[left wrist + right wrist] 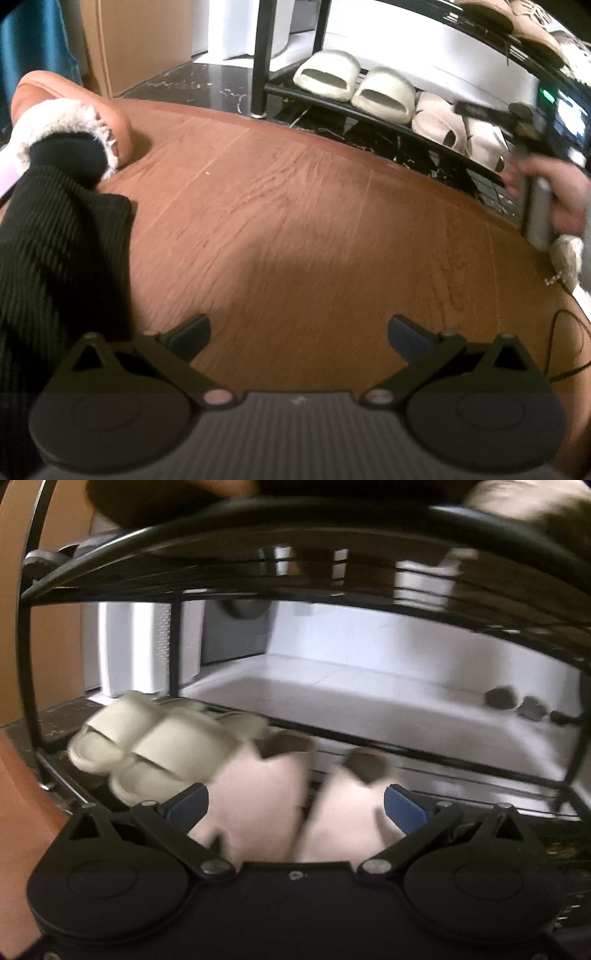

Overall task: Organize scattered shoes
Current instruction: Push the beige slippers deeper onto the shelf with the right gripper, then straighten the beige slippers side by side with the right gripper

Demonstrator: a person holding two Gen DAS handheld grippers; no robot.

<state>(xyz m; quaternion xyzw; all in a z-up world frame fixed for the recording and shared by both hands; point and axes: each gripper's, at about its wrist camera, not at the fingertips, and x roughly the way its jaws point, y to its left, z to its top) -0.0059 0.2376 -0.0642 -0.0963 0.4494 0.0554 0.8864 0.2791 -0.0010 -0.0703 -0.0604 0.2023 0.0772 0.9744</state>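
Two tiers of a black shoe rack (258,587) stood on the wooden floor (295,221), its bottom tier holding cream slides (354,83) beside pale pink slippers (295,808). Both claws, left gripper (299,334) and right gripper (295,806), were spread wide, grasping nothing. No readable writing showed.

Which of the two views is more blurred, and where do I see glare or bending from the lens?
Right wrist view: strong motion blur smears the pink slippers and cream slides; glare streaks the rack's upper shelf, whose bars bow from fisheye distortion. Left wrist view: sharper, with mild blur on the wooden floor and the right hand; floor edges curve.
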